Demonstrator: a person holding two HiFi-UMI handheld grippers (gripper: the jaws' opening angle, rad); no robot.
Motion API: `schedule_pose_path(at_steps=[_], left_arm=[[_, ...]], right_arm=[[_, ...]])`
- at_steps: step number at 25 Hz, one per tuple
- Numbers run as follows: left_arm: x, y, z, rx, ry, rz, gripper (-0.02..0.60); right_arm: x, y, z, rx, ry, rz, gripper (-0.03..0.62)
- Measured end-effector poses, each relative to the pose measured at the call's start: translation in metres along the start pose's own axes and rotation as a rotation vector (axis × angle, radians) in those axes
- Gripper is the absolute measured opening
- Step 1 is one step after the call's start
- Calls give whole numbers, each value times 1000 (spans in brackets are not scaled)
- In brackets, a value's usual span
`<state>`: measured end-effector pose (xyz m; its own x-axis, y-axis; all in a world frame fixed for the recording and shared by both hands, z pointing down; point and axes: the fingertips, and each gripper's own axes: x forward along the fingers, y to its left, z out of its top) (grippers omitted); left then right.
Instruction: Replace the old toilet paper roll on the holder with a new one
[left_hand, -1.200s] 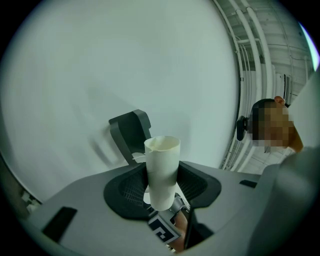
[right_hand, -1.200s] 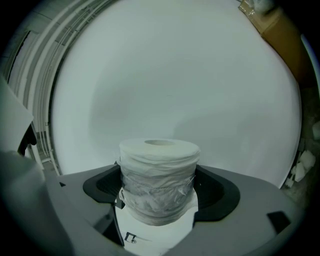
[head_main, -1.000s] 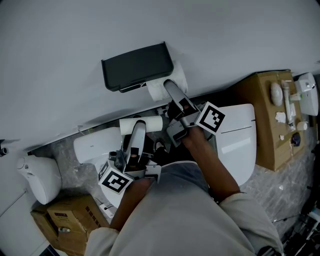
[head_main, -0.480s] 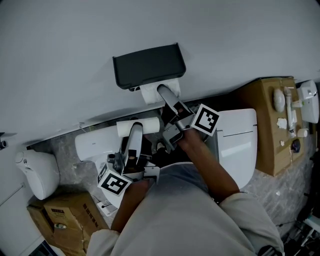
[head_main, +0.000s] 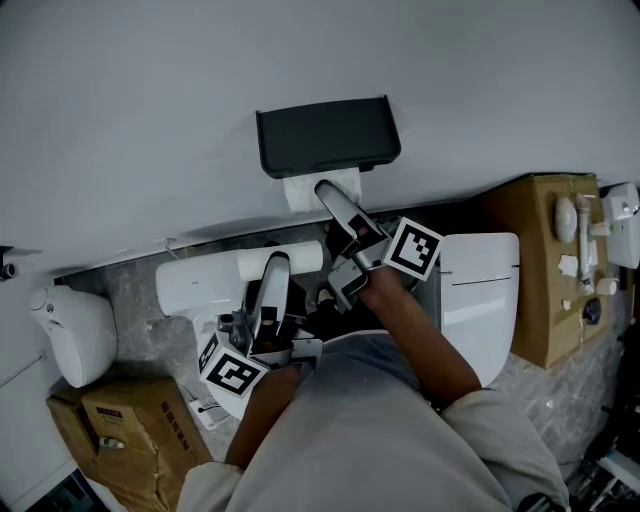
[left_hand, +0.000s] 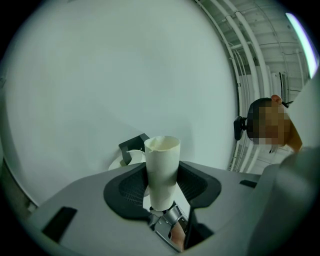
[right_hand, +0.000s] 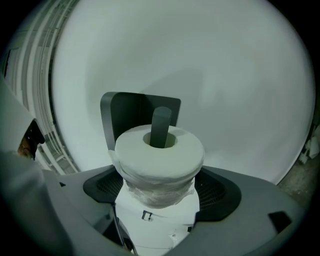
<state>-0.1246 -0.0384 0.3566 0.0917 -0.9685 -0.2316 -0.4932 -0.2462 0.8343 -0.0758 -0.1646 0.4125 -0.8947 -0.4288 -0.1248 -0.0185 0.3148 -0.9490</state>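
Observation:
A black holder (head_main: 325, 137) hangs on the white wall. The new white roll (head_main: 320, 188) sits just under its lid, and my right gripper (head_main: 327, 192) is shut on it. In the right gripper view the roll (right_hand: 160, 155) is threaded over the holder's dark rod (right_hand: 161, 127), between the pads of that gripper (right_hand: 160, 195). My left gripper (head_main: 273, 275) hangs lower left and is shut on the empty cardboard tube (head_main: 282, 260). The left gripper view has the tube (left_hand: 162, 170) upright in that gripper (left_hand: 162, 192), with the holder (left_hand: 132, 145) behind it.
A white toilet (head_main: 480, 290) stands below right of the holder, and another white fixture (head_main: 195, 285) below left. A cardboard box (head_main: 540, 250) with small items is at the right, another box (head_main: 120, 430) at lower left. A person (left_hand: 272, 125) shows at the right edge of the left gripper view.
My right gripper has carried the new roll from the holder's right end to under the middle of its lid. The left gripper with the tube has stayed put. The head camera has shifted.

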Motion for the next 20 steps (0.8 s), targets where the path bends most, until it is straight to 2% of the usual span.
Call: schedule_pose_path(at_steps=[3, 6, 9, 15, 18, 20], left_arm=[[3, 0, 3, 4, -4, -6, 172], [-5, 5, 23, 3, -10, -13, 172], [-9, 7, 39, 4, -16, -23, 172], [-5, 3, 44, 12, -17, -41, 172], [-1, 0, 47, 15, -16, -56, 172], [2, -2, 48, 18, -13, -64, 172]], right_arm=[[-2, -3, -4, -9, 21, -15, 443], [6, 6, -22, -36, 44, -20, 443], [9, 15, -37, -81, 69, -27, 443], [-8, 30, -45, -193, 118, -38, 436], [-16, 37, -47, -258, 131, -51, 396], [-20, 40, -46, -276, 128, -49, 343]])
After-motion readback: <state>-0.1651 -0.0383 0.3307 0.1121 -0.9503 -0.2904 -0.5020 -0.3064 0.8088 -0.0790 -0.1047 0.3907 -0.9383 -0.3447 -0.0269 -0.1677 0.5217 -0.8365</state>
